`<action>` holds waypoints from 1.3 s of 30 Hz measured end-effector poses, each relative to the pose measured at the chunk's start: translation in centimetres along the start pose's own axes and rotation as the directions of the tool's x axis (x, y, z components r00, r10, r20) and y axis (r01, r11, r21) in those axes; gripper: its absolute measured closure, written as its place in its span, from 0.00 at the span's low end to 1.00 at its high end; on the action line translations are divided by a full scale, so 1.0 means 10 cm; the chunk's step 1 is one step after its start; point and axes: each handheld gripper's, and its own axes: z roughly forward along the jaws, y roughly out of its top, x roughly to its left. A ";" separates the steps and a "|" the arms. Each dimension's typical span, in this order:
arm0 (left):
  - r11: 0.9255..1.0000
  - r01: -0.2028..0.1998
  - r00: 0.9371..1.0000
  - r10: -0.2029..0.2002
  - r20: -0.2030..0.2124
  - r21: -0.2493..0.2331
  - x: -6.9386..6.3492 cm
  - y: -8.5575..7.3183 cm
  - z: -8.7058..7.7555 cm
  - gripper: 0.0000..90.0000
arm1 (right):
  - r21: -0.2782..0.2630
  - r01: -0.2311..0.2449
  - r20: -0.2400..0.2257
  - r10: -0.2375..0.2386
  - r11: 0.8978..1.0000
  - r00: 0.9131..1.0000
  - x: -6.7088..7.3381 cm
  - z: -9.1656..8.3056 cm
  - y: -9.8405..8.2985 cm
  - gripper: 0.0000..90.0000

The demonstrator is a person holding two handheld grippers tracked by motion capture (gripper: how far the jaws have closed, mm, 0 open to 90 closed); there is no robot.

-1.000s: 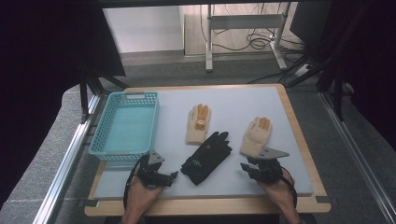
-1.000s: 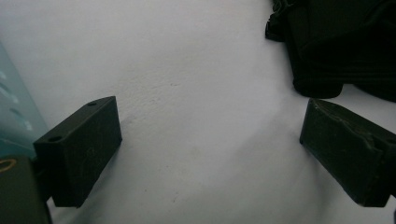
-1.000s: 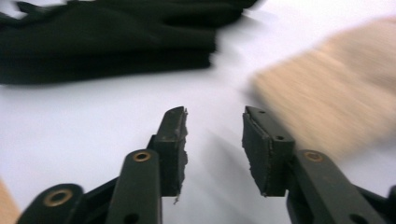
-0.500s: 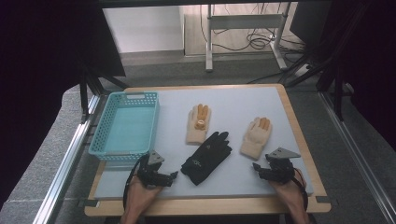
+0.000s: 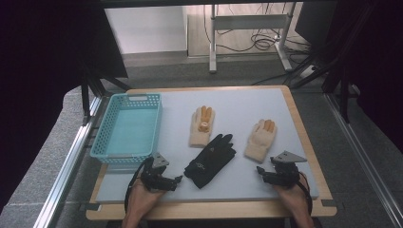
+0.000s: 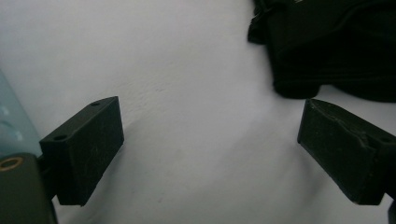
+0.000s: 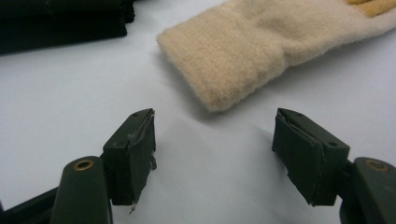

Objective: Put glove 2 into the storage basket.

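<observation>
The right gripper [image 5: 264,174] is resting low over the near right part of the desk [image 5: 247,102], its fingers [image 7: 133,154] standing well apart with only bare desk between them; they have just been opening. Just beyond them, in the right gripper view, the cuff of the right cream glove [image 7: 261,44] is lying flat, near the fingertips but not touching them. In the high view this glove [image 5: 260,139] is lying palm down with its orange-tipped fingers pointing away from the person.

The left gripper [image 5: 175,181] is sitting near the front edge at the left, its fingers [image 6: 86,149] also spread wide over empty desk. The black glove [image 5: 211,159] is lying between the two grippers, just beside the left one; in the left gripper view its dark edge [image 6: 336,51] is showing beyond the right-hand finger, clear of it.

A second cream glove [image 5: 202,126] is lying farther back, its cuff close to the black glove's fingertips. A turquoise basket [image 5: 97,145] is standing at the left of the desk, beyond the left gripper, with nothing visible in it. Nothing is lying between the right gripper and the cuff ahead of it.
</observation>
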 end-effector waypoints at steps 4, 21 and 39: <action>0.999 0.006 0.999 -0.005 0.040 -0.031 -0.04 0.09 -0.09 0.08 | 0.000 -0.001 -0.001 0.001 1.000 1.000 0.00 0.00 0.00 0.33; 1.000 -0.012 0.990 0.012 0.142 -0.001 -0.29 0.75 0.08 0.03 | 0.000 -0.004 -0.002 0.004 1.000 1.000 0.00 0.00 0.00 0.32; 0.989 -0.087 0.990 0.073 0.119 0.118 -0.57 1.00 0.71 0.00 | -0.001 -0.004 -0.007 0.004 1.000 1.000 0.00 0.00 -0.01 0.31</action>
